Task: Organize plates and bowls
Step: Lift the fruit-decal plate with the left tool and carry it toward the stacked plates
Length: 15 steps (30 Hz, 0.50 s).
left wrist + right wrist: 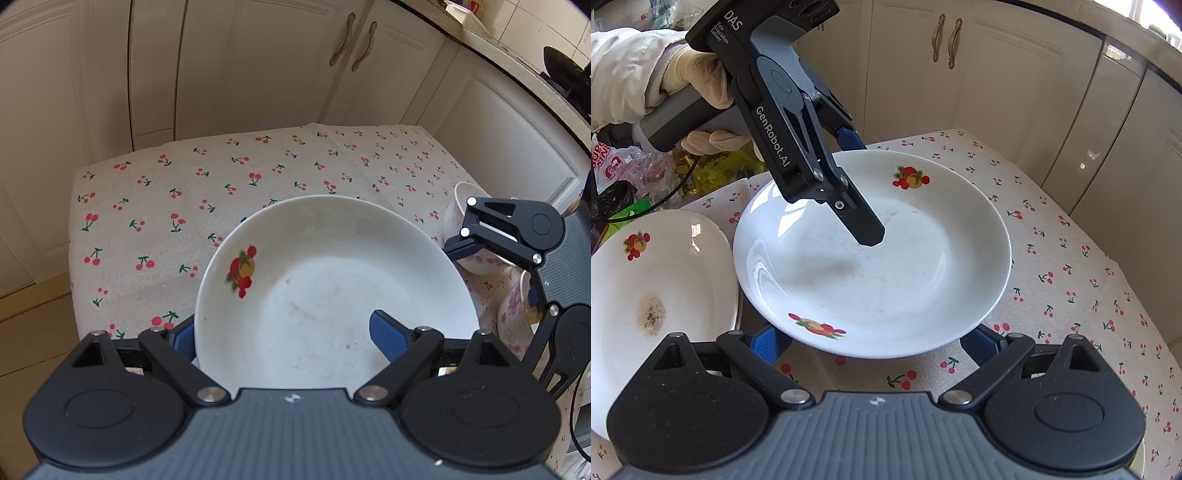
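The left hand-held gripper (284,334) grips a white round ceramic plate with fruit decals (334,291) at its near rim. One blue pad (388,332) lies on the plate's upper face and the other blue pad (183,334) shows behind the rim on the far side, so the jaws pinch the rim between them. In the right wrist view the same gripper comes in from upper left, held by a hand in a pale glove (698,79), with its black upper finger (862,221) pressed into the plate's well. The plate is tilted and lifted off the cherry-print tablecloth (1067,273) that covers the worktop.

The right hand-held gripper (875,341) sits at the plate's opposite rim. Its blue pads are spread wide, one at each side below the rim, and they clasp nothing; whether they touch the underside cannot be determined.

The plate is shallow with a broad sloping rim. Two red and orange fruit decals are visible, one at the near rim (816,326) and one at the far rim (910,177) in the right wrist view. The well carries faint grey scuffs and specks.

To the left, just beside the held plate, lies a second white plate with a fruit decal (657,280), bearing a brown speckled stain in its well. In the left wrist view a white bowl (467,206) and a floral-print bowl (515,314) stand near the worktop's right edge, behind the right gripper. Cream cabinet doors (258,62) stand beyond the worktop.
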{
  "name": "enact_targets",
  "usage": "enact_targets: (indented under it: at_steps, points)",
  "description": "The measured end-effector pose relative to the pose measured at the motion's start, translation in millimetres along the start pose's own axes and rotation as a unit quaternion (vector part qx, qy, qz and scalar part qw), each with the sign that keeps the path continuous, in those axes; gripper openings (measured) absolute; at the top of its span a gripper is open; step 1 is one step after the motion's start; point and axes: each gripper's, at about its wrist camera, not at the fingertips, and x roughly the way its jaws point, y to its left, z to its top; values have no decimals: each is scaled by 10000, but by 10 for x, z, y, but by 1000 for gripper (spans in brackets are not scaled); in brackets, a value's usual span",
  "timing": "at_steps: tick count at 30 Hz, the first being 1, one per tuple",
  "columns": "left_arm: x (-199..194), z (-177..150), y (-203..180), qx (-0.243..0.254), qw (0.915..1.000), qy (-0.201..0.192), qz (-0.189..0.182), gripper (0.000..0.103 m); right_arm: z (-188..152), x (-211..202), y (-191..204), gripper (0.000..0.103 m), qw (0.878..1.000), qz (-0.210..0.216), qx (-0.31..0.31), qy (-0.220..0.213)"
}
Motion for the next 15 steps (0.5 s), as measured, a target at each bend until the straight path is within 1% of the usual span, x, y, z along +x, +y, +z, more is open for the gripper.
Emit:
enact_targets:
  at_steps: [7,15]
  points:
    - [-90,8,-117,51,10000,-40,49,91,13,-122,43,99,10000,-36,-1,-40]
    - [-312,-18,-312,80,9998,-161,107,91,27,-372,156,99,9998,-78,-6,-171]
